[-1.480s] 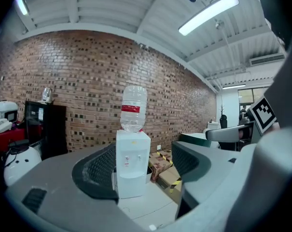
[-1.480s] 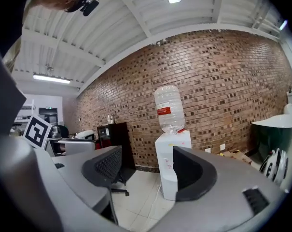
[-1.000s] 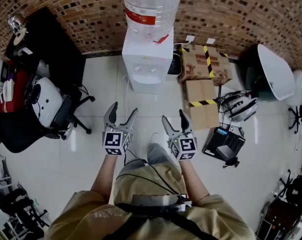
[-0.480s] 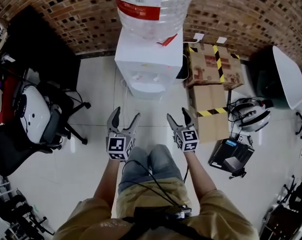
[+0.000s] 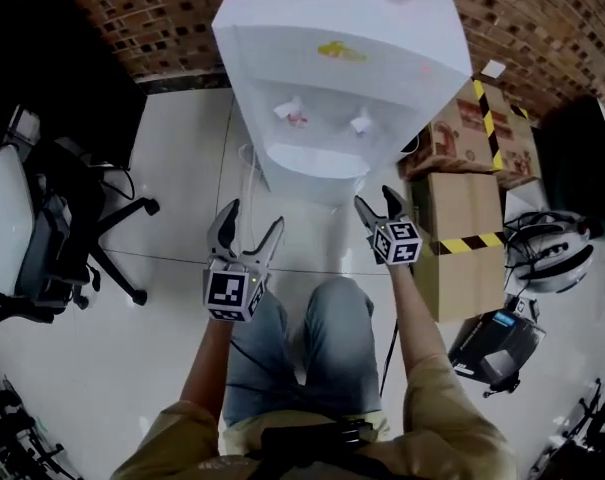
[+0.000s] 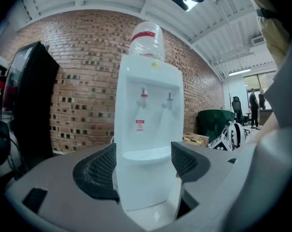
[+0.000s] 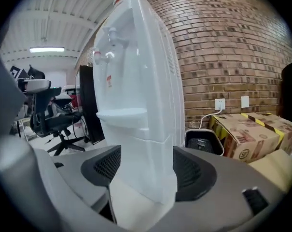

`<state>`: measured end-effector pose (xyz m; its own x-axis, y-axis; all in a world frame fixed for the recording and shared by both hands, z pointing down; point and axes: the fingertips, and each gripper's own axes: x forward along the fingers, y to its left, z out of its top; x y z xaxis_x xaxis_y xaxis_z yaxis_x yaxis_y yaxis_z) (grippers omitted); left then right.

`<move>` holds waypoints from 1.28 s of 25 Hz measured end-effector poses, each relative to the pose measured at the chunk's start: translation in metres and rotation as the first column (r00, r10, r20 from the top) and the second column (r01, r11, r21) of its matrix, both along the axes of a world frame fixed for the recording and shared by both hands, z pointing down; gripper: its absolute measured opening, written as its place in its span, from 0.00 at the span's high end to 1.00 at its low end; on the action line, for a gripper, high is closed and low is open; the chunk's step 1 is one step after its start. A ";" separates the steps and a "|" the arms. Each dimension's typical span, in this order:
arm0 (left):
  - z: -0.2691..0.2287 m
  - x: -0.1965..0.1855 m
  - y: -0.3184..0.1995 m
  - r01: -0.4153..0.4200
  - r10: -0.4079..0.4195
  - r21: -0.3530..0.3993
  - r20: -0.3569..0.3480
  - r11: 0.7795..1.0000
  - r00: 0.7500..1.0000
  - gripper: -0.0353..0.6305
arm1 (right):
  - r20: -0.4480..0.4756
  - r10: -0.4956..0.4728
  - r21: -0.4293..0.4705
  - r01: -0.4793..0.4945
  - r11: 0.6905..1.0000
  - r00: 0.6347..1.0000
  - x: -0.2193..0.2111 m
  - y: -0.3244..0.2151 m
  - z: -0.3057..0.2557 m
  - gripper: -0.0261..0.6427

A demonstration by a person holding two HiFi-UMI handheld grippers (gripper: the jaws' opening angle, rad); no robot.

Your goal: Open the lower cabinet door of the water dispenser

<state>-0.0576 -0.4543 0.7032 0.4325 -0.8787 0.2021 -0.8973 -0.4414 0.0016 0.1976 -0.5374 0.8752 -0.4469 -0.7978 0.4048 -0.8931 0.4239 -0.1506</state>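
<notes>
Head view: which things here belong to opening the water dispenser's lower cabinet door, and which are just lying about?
Belongs to the job:
water dispenser
left gripper, open and empty
right gripper, open and empty

Just lying about:
cardboard boxes
office chair
white helmet
black bin beside the dispenser

- Dressed in a tan short-sleeved shirt, loose and creased on both sides of the black harness.
- Black harness strapped over the shirt, with a dark blocky unit at its middle.
- Faded blue-grey jeans just beyond the harness.
- Thin black cables trailing from the harness across the jeans.
- Left gripper and right gripper alike: curved grey jaws with dark tips, and behind them a white marker cube printed with black squares.
- Dark mesh-textured pads set in a pale grey shell.
</notes>
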 end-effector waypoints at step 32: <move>0.060 -0.029 0.030 -0.011 0.014 0.076 -0.040 0.997 0.999 0.43 | -0.096 -0.179 -0.001 0.180 0.984 0.979 -0.018 -0.020 0.033 0.56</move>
